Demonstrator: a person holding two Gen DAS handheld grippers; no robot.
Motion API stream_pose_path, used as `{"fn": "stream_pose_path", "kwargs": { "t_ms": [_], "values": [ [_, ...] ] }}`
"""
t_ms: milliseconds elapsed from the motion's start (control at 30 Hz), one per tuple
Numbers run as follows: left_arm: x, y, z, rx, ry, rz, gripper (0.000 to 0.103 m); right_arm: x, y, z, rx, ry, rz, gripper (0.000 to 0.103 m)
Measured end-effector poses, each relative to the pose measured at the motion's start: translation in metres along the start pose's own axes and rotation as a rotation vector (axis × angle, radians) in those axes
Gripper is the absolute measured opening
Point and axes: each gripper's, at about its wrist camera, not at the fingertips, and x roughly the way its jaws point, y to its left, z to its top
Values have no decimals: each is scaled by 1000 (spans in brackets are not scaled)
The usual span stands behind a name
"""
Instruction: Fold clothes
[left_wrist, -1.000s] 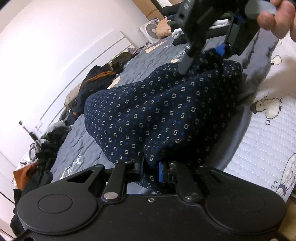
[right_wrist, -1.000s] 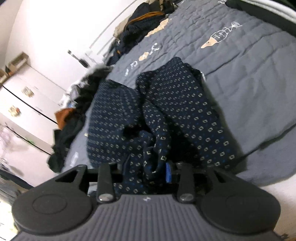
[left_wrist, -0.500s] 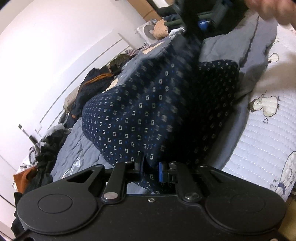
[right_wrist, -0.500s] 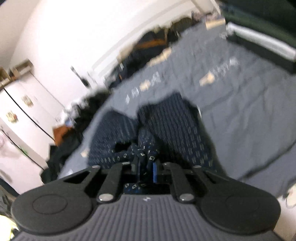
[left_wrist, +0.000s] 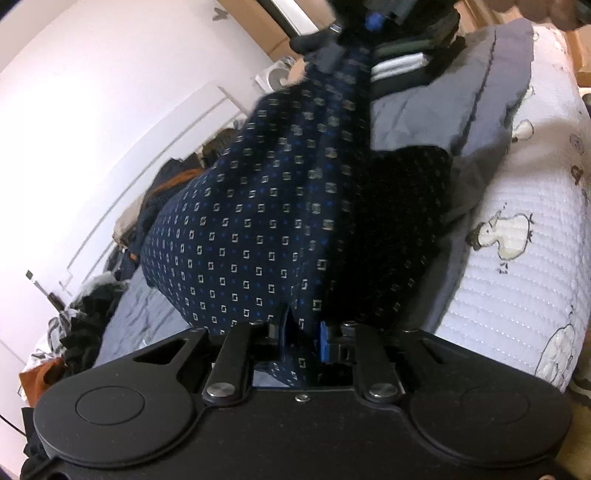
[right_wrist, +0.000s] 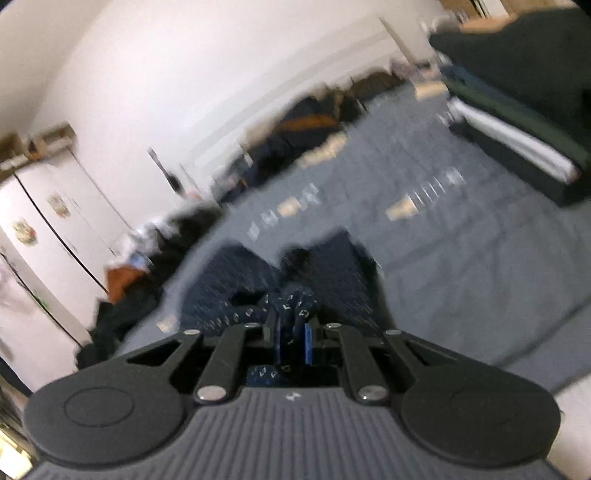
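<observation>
1. Grey quilted bedspread (left_wrist: 476, 110) (right_wrist: 461, 266): covers most of the bed; printed with small pale motifs, blurred in the right wrist view.
2. White quilted cover (left_wrist: 524, 258): lies along the right edge of the bedspread; carries cartoon duck prints.
3. Navy patterned garment (left_wrist: 258, 229) (right_wrist: 332, 269): raised above the bedspread, stretched between both grippers; lower part drapes down onto the bed. Pattern of small white squares and blue dots.
4. Pile of dark clothes (left_wrist: 162, 192) (right_wrist: 306, 122): heaped at the far side of the bed, against the white wall.
5. Folded stack (right_wrist: 517, 140): dark and white layers, at the upper right on the bedspread.
6. Left gripper (left_wrist: 301, 330): fingers pressed together, pinching a fold of the garment.
7. Right gripper (right_wrist: 293, 339) (left_wrist: 369, 22): fingers pressed together on a bunched fold of the garment; seen at the top of the left wrist view, gripping the upper end.
</observation>
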Motion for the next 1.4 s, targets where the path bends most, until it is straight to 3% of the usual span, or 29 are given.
{"fn": "stream_pose_path", "kwargs": {
  "t_ms": [167, 300, 567, 800, 933, 1133, 1400],
  "values": [
    [8, -9, -3, 38, 53, -12, 19, 40, -19, -23, -9, 154, -145, 14],
    [4, -7, -2, 18, 60, -29, 21, 50, -22, -34, 11, 191, -165, 14],
    [-22, 40, 4, -286, -13, -195, 35, 23, -22, -11, 11, 167, -144, 27],
    [-27, 87, 9, -569, -77, -254, 38, -1, -24, 18, 48, 55, -57, 33],
    [-22, 115, 13, -676, -78, -257, 38, 20, -16, 40, 43, 71, -12, 33],
    [-2, 162, 31, -746, -112, -238, 40, 66, -1, 56, -31, 138, 76, 39],
    [60, 208, 49, -882, -133, -322, 45, 123, 9, 70, -113, 207, 152, 45]
  ]
}}
